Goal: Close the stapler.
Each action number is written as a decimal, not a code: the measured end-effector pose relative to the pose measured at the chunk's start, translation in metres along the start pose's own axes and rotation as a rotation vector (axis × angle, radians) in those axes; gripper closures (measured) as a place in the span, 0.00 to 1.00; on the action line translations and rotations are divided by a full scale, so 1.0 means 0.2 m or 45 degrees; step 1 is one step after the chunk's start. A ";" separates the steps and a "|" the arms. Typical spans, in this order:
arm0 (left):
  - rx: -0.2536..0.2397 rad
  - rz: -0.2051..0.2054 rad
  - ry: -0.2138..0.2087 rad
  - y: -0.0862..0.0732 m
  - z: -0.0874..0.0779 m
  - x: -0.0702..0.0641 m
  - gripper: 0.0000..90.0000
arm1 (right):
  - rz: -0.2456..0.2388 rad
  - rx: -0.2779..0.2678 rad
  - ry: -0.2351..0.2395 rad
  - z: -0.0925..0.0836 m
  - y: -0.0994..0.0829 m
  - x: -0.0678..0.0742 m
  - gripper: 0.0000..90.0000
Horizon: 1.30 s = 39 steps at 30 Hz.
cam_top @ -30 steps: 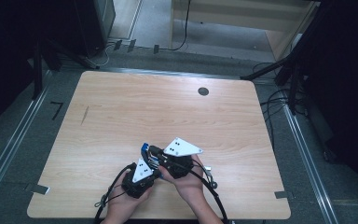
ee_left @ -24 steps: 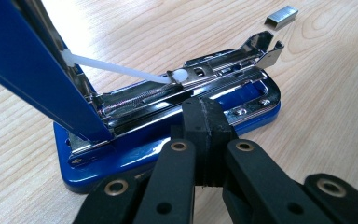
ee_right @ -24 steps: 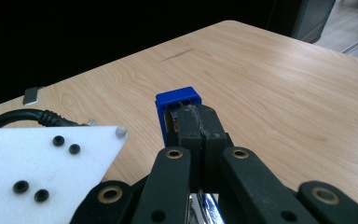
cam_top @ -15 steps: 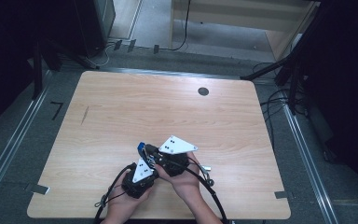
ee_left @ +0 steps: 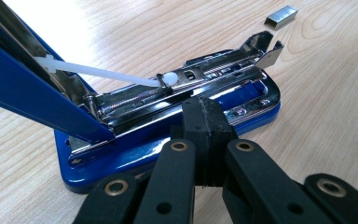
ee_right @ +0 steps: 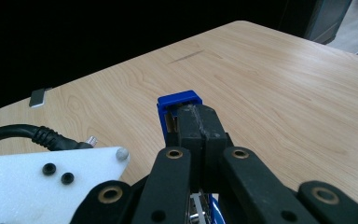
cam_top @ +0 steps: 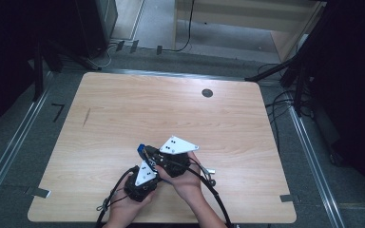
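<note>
the right hand-held gripper [cam_top: 148, 153] has shifted a little over the last second: its grey three-cornered plate [cam_top: 178, 145] now sits slightly nearer the near edge of the worktop [cam_top: 123, 109] and a touch to the left, and its long corner points more to the right than before. the person's right hand [cam_top: 186, 180] has drawn back toward the near edge with it. the blue stapler [cam_top: 142, 148] tip beside it shows slightly nearer as well.
</note>
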<state>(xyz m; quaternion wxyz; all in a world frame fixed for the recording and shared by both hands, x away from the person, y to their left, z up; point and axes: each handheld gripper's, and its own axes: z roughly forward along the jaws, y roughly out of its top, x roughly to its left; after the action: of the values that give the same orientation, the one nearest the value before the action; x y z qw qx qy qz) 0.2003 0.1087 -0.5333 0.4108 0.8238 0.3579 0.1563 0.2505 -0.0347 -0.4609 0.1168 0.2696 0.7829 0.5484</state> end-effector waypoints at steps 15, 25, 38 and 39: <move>0.005 0.004 -0.001 0.00 0.00 0.00 1.00 | 0.007 0.044 0.039 0.05 -0.02 -0.02 1.00; 0.008 0.006 -0.003 0.00 0.00 0.00 1.00 | 0.010 0.083 0.059 0.09 -0.04 -0.03 1.00; 0.007 0.007 -0.002 0.00 0.00 0.00 1.00 | 0.011 0.141 0.099 0.15 -0.08 -0.04 1.00; 0.006 0.006 -0.003 0.00 0.00 0.00 1.00 | -0.007 0.150 0.089 0.16 -0.08 -0.03 1.00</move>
<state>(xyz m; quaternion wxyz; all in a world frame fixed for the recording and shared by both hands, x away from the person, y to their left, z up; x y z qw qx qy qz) 0.2000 0.1089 -0.5331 0.4088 0.8259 0.3559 0.1554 0.2668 -0.0167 -0.4884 0.0749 0.2548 0.8180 0.5102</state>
